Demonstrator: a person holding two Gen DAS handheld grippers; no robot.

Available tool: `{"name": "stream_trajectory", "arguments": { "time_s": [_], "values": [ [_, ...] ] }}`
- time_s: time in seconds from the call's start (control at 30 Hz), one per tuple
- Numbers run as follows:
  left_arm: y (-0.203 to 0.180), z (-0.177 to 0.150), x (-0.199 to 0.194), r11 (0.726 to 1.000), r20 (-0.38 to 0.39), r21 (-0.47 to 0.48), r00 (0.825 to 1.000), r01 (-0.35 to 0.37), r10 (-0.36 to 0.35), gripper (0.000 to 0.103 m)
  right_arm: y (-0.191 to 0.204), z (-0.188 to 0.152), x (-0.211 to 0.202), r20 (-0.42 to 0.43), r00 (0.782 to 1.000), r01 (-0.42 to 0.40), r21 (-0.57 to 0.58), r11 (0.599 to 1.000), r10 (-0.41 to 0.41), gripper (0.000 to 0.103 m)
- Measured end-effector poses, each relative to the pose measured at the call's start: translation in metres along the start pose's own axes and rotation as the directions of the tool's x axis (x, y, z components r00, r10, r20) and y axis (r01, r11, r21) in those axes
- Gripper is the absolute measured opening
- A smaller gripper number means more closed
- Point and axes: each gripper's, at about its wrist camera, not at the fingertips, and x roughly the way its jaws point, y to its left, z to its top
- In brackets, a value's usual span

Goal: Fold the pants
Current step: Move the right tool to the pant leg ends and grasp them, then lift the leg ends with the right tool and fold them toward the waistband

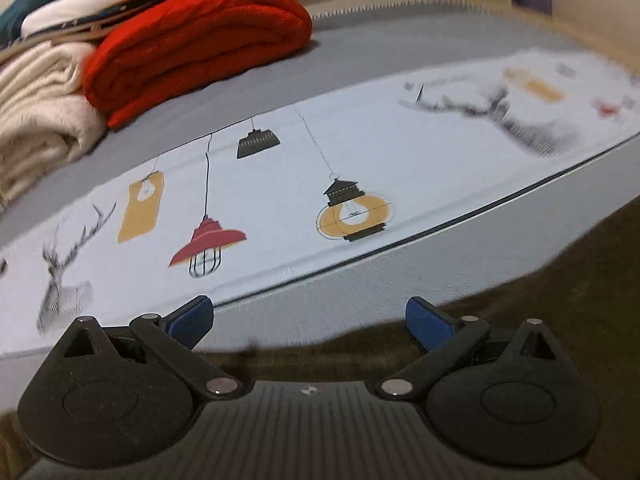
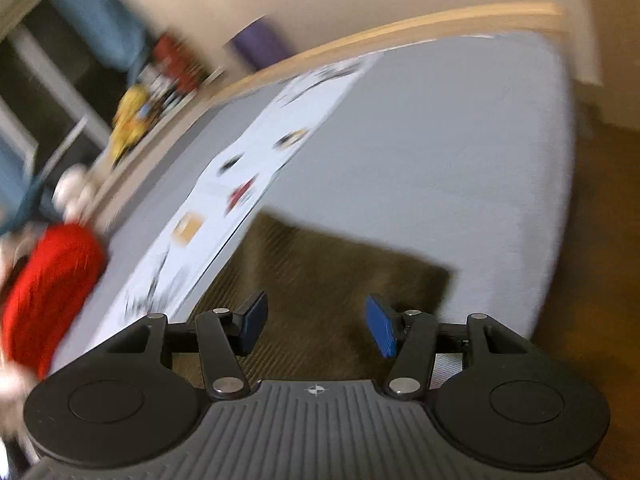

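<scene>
Lighting is dim, warm and even indoors, with no visible lamp, glare or hard shadow. Both views bow heavily at the edges, with dark corners. Left wrist view: the lantern print [image 1: 352,212] is fairly sharp; the printed sheet [image 1: 400,140] smears toward its far right end. Right wrist view: motion blur throughout; the red blanket [image 2: 48,296] and the brown pants [image 2: 332,272] have soft outlines.

Brown pants [image 2: 320,264] ribbed matt cloth; red blanket [image 1: 200,44] soft knit
</scene>
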Motion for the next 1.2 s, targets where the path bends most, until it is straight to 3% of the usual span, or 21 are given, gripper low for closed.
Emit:
{"name": "stream_trajectory", "arguments": {
  "time_s": [0.2,0.33,0.5,0.6,0.67,0.7,0.73,0.8,0.83,0.9,1.03,1.13,1.2],
  "values": [
    [0.028,-0.026,-0.062,0.996,0.039,-0.068,0.997,0.065,-0.062,0.103,-0.042,0.009,0.013,-0.041,0.999,0.008,0.165,0.986,-0.001,0.058],
    [0.055,-0.045,-0.091,0.987,0.032,-0.142,0.997,0.074,-0.07,0.103,-0.04,0.006,0.036,-0.091,0.996,0.01,0.131,0.991,0.002,0.058],
    [0.095,-0.068,-0.121,0.978,0.034,-0.207,0.999,0.011,-0.004,0.103,-0.035,0.002,0.05,-0.096,0.995,0.051,0.104,0.993,-0.041,0.058],
    [0.119,-0.077,-0.133,0.968,0.02,-0.252,1.0,-0.011,0.017,0.103,-0.037,0.002,0.054,-0.071,0.997,0.023,0.149,0.989,-0.013,0.066],
    [0.135,-0.083,-0.138,0.953,0.005,-0.303,1.0,-0.015,0.018,0.103,-0.037,0.003,0.06,-0.058,0.998,-0.013,0.157,0.988,0.023,0.079],
    [0.143,-0.086,-0.138,0.943,-0.004,-0.331,1.0,-0.021,0.021,0.103,-0.036,0.003,0.062,-0.053,0.998,-0.027,0.155,0.988,0.035,0.081],
    [0.15,-0.089,-0.139,0.933,-0.016,-0.36,1.0,-0.028,0.024,0.103,-0.036,0.004,0.064,-0.048,0.998,-0.03,0.157,0.987,0.038,0.078],
    [0.162,-0.093,-0.142,0.915,-0.029,-0.403,0.999,-0.032,0.022,0.103,-0.036,0.004,0.07,-0.066,0.997,-0.023,0.163,0.986,0.034,0.049],
    [0.166,-0.095,-0.144,0.908,-0.032,-0.417,0.999,-0.034,0.023,0.103,-0.041,0.003,0.074,-0.098,0.994,-0.022,0.196,0.98,0.042,0.03],
    [0.172,-0.097,-0.149,0.902,-0.032,-0.431,0.999,-0.039,0.028,0.103,-0.043,0.004,0.072,-0.098,0.994,-0.028,0.224,0.974,0.051,0.028],
    [0.181,-0.101,-0.158,0.895,-0.025,-0.444,0.999,-0.042,0.034,0.103,-0.014,0.006,0.064,-0.065,0.997,0.047,0.169,0.984,-0.037,0.025],
    [0.19,-0.107,-0.164,0.884,-0.027,-0.466,0.999,-0.037,0.028,0.103,0.057,-0.003,0.044,0.041,0.999,-0.004,-0.053,0.999,0.007,0.024],
    [0.196,-0.111,-0.169,0.878,-0.025,-0.477,0.999,-0.036,0.027,0.103,0.124,-0.029,0.025,0.083,0.988,-0.1,-0.276,0.956,0.128,0.024]
  ]
}}
